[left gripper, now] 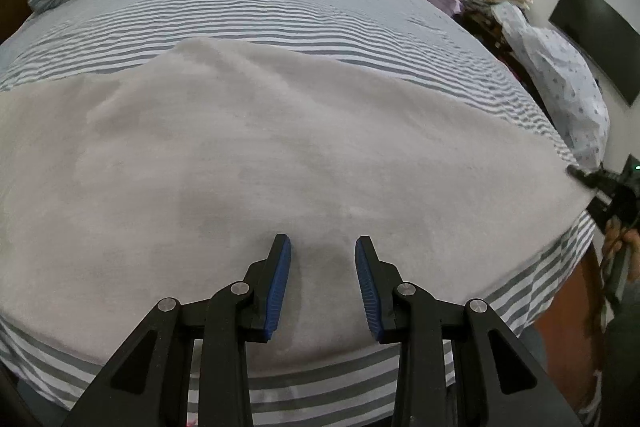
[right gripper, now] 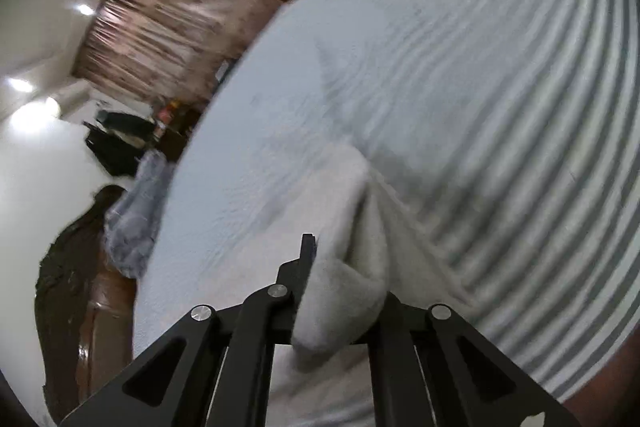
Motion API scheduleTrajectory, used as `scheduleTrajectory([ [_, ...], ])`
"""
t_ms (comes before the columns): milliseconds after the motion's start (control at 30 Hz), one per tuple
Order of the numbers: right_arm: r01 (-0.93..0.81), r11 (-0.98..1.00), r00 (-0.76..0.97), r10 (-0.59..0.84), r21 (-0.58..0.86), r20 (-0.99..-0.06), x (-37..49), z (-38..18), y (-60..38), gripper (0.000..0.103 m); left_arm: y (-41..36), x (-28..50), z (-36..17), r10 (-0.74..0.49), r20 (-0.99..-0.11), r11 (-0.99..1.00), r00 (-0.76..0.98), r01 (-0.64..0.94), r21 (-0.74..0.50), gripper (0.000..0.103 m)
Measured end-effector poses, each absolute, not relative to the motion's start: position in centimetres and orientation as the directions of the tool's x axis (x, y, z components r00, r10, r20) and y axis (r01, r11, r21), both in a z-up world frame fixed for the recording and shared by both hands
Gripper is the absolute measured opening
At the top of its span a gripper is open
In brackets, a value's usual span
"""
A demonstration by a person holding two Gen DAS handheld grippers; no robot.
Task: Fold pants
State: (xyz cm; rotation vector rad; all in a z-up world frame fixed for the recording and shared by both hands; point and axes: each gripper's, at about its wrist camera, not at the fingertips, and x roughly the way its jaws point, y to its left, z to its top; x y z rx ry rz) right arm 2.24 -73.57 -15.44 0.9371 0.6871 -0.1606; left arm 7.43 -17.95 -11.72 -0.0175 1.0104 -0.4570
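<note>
Right claw point(right gripper: 340, 291) pinches pants point(right gripper: 360, 227) hem near bed point(right gripper: 520, 107) edge

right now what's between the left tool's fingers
Nothing gripped: the left tool stands open, only the flat pants beneath the gap, in the left wrist view.

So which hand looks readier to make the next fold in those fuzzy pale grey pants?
Probably the right: its tongs are shut on a bunched fold of the fuzzy pale grey pants. The left tongs hang open over the cloth, gripping nothing.
</note>
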Motion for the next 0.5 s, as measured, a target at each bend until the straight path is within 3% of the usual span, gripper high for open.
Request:
scheduleTrajectory([
  [133,0.416,0.555,0.782,0.185,0.720,-0.595,1.0,-17.7,-73.7,0.010,-19.6,7.1,-11.8,-0.363,-0.824,0.902,0.435,0.387,-0.193,0.035],
  [333,0.398,0.510,0.811,0.194,0.763,-0.553,-2.8,-18.1,-73.2,0.035,-21.3,6.6,-12.1,-0.349,-0.831,0.896,0.433,0.413,-0.162,0.037],
  [500,0.391,0.473,0.812,0.228,0.790,-0.538,-6.1,-19.0,-71.4,0.046,-22.0,6.4,-12.3,-0.339,-0.829,0.893,0.446,0.429,-0.134,0.042],
])
